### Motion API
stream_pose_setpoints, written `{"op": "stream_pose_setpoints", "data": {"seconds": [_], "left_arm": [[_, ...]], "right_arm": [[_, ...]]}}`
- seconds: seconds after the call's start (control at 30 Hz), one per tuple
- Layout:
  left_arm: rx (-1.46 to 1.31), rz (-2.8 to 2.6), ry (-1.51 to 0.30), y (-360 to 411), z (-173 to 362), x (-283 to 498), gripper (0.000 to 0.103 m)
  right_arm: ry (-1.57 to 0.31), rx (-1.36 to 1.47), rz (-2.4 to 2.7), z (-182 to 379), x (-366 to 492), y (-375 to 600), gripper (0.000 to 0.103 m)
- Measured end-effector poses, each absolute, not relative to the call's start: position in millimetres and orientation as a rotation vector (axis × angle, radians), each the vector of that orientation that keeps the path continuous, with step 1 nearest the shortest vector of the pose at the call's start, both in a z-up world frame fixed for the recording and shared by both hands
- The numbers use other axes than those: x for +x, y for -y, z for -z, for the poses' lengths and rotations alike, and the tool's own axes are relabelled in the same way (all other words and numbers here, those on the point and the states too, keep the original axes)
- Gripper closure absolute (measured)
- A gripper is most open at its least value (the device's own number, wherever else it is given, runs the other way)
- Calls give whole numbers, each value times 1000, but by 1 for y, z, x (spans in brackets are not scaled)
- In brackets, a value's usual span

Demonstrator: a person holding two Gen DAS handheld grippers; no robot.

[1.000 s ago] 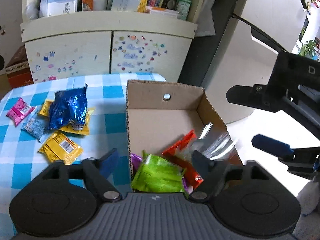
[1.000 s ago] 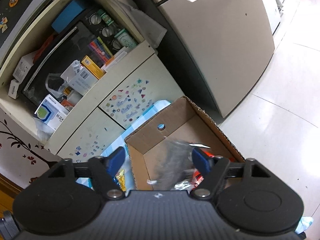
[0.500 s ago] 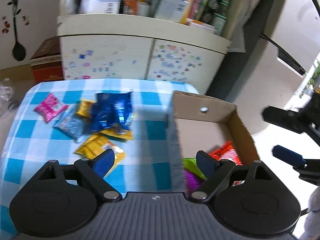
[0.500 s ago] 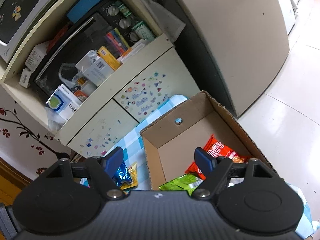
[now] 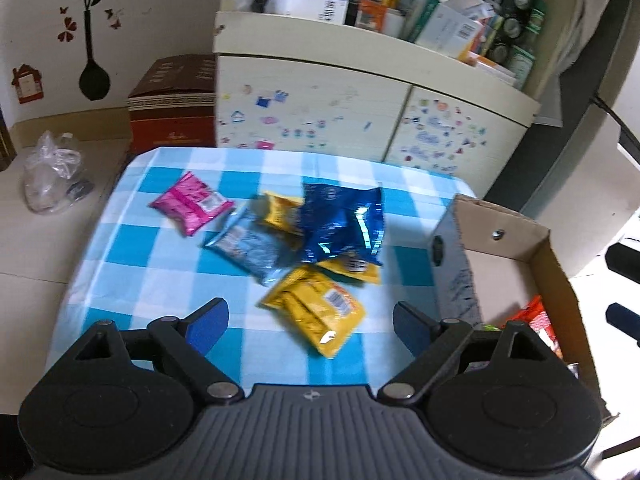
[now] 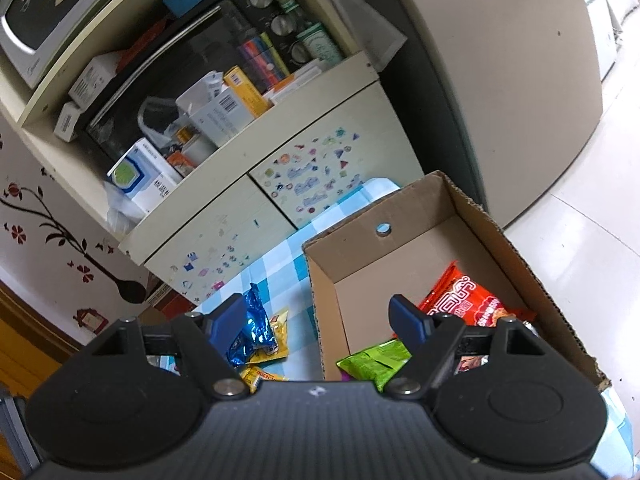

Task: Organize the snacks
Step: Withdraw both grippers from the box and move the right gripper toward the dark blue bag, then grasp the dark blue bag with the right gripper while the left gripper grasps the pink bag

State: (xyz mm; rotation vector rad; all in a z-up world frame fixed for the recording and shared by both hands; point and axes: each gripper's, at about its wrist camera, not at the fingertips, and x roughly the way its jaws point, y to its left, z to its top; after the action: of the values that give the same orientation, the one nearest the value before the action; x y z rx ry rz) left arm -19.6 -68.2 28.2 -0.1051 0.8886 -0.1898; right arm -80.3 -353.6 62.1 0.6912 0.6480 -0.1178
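Note:
My left gripper [image 5: 308, 306] hangs open over the blue-checked table [image 5: 140, 272], empty, just above a yellow packet [image 5: 316, 312]. Beyond it lie a dark blue bag [image 5: 344, 228], a light blue packet [image 5: 248, 246], a small yellow packet [image 5: 280, 212] and a pink packet [image 5: 190, 206]. The cardboard box [image 5: 516, 236] stands at the table's right end. My right gripper [image 6: 316, 301] is open and empty above the box [image 6: 360, 248], which holds a red packet [image 6: 468, 300] and a green packet [image 6: 376, 360]. The dark blue bag [image 6: 252, 328] shows left of the box.
Behind the table stands a cream cabinet [image 5: 320, 120] with stickers and a cluttered shelf. A brown carton [image 5: 172, 100] and a clear plastic bag [image 5: 52, 176] sit at the left on a pale ledge. A fridge [image 6: 500, 100] rises right of the box, over white floor.
The left gripper swung left from over the box to over the loose packets, and its jaws widened. A clear silvery packet blurred at the right fingers a second ago is gone from between them.

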Motion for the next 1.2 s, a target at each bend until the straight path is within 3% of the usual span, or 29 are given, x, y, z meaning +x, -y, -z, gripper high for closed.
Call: {"op": "stream_pose_setpoints", "data": {"seconds": [1.2], "left_arm": [[-293, -134, -999, -56, 22, 103, 6]], "right_arm": [[-730, 373, -117, -43, -31, 246, 23]]}}
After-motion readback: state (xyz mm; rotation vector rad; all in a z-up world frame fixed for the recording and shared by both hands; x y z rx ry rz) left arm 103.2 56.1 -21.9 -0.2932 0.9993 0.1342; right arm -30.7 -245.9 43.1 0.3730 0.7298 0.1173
